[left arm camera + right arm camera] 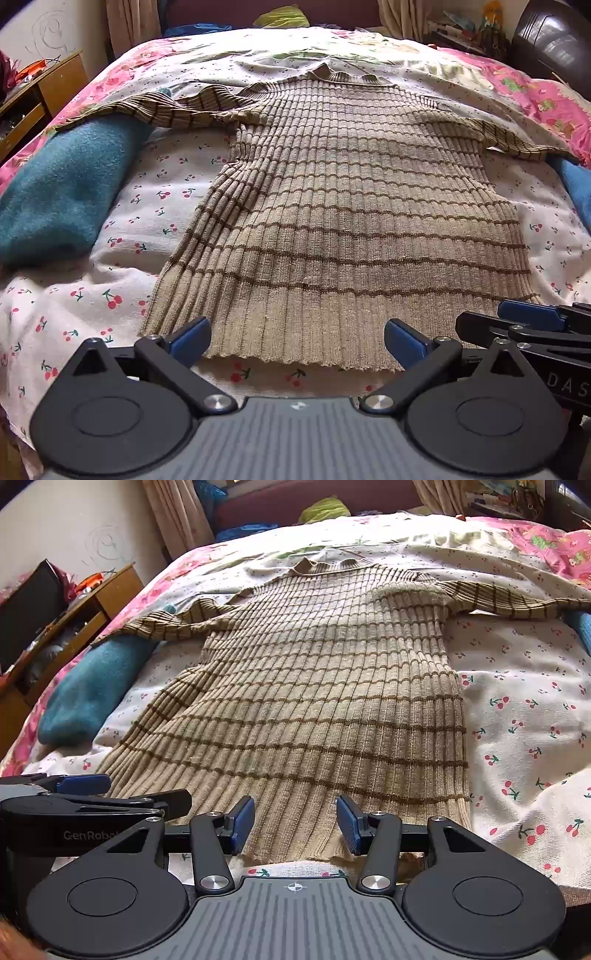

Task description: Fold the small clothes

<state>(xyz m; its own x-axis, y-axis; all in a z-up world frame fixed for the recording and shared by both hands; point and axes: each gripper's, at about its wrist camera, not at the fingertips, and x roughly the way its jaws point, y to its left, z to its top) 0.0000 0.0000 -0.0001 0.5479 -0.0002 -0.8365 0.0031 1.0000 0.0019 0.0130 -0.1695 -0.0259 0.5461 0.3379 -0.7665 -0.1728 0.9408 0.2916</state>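
Observation:
A tan ribbed sweater with brown stripes lies flat on the bed, collar far, hem near, sleeves spread to both sides. It also shows in the right wrist view. My left gripper is open wide, its blue pads just above the hem's left part. My right gripper is open, its pads over the hem's right part; it shows at the right edge of the left wrist view. Neither holds cloth.
The bed has a white cherry-print sheet over a pink floral cover. A teal blanket lies under the left sleeve, a blue cloth under the right one. A wooden cabinet stands left of the bed.

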